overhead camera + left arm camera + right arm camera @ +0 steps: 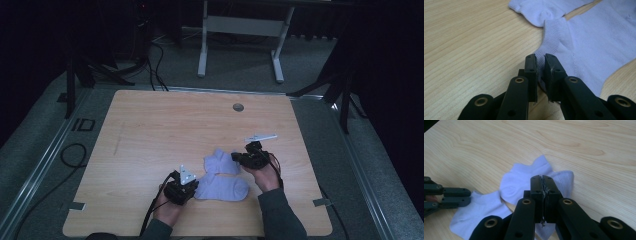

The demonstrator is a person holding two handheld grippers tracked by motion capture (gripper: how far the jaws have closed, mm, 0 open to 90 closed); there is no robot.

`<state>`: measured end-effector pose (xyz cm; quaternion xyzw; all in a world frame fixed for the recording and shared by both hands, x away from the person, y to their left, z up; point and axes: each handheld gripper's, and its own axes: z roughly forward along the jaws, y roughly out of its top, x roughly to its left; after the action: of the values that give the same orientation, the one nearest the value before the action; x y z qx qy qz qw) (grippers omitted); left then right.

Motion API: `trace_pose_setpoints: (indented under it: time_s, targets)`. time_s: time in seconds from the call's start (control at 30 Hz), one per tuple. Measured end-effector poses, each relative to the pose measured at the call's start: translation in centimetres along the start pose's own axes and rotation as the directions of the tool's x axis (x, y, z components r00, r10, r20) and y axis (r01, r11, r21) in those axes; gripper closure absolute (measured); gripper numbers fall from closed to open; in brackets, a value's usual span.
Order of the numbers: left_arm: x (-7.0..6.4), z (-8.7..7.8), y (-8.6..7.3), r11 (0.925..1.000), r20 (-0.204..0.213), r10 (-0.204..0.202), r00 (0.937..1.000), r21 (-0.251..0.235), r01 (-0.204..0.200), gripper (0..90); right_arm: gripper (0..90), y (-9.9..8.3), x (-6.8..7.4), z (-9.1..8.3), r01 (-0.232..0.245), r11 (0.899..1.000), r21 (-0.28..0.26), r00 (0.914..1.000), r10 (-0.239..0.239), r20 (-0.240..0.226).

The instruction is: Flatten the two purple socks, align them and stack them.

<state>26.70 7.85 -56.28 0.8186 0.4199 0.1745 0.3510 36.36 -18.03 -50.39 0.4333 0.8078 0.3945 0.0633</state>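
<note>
On the near half of the wooden table [150, 125], two pale lilac ankle socks lie touching, one behind the other. The nearer sock [222, 189] runs its long axis left to right across the person's front, and the left gripper [181, 190] sits right at its left end. From the left gripper view, the jaws stand a narrow gap apart at the ribbed cuff edge [550, 37], with a corner of fabric reaching in between them; whether they actually pinch it, I cannot tell. Over on the other side, the right gripper [239, 158] has its jaws pressed together on the farther sock [220, 161], fabric visibly squeezed in the seam between them in the right gripper view. That sock bunches up just left of the right gripper, its cuff [566, 180] beside the jaw tips. So each hand is nearest its own sock; my guess is a lift or a pairing comes next.
</note>
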Motion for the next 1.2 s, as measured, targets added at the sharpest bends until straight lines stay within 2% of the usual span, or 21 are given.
trace_pose_setpoints:
  time_s: [0.43,0.67,0.77,0.8,0.9,1.2]
  targets:
    - [-0.1,0.0,0.0,1.0,-0.003,-0.001,1.0,-0.001,0.001,81.5,87.0,-2.1,-2.1,-1.2,-0.049,0.999,0.003,0.9987,0.049,0.01]
    - [-0.1,0.0,0.0,1.0,-0.006,-0.001,1.0,0.0,0.001,81.7,87.0,-2.8,-3.0,-1.7,-0.05,0.999,0.008,0.9958,0.049,0.078]
    - [-0.1,0.0,0.0,1.0,-0.008,-0.001,1.0,0.002,0.001,81.7,86.9,-2.9,-3.2,-1.7,-0.051,0.999,0.007,0.9955,0.05,0.081]
    - [-0.1,0.0,0.0,1.0,-0.007,-0.002,1.0,0.002,0.002,81.8,87.0,-3.1,-3.3,-1.6,-0.044,0.999,0.016,0.9934,0.042,0.107]
    - [-0.1,0.0,0.0,1.0,-0.004,-0.001,1.0,0.004,0.001,81.7,87.0,-3.4,-3.7,-1.5,-0.041,0.999,0.032,0.9901,0.036,0.136]
    - [-0.2,-0.1,0.0,0.9999,0.003,0.004,1.0,0.01,-0.004,81.7,86.6,-3.7,-4.3,-1.0,-0.033,0.998,0.059,0.9854,0.023,0.169]
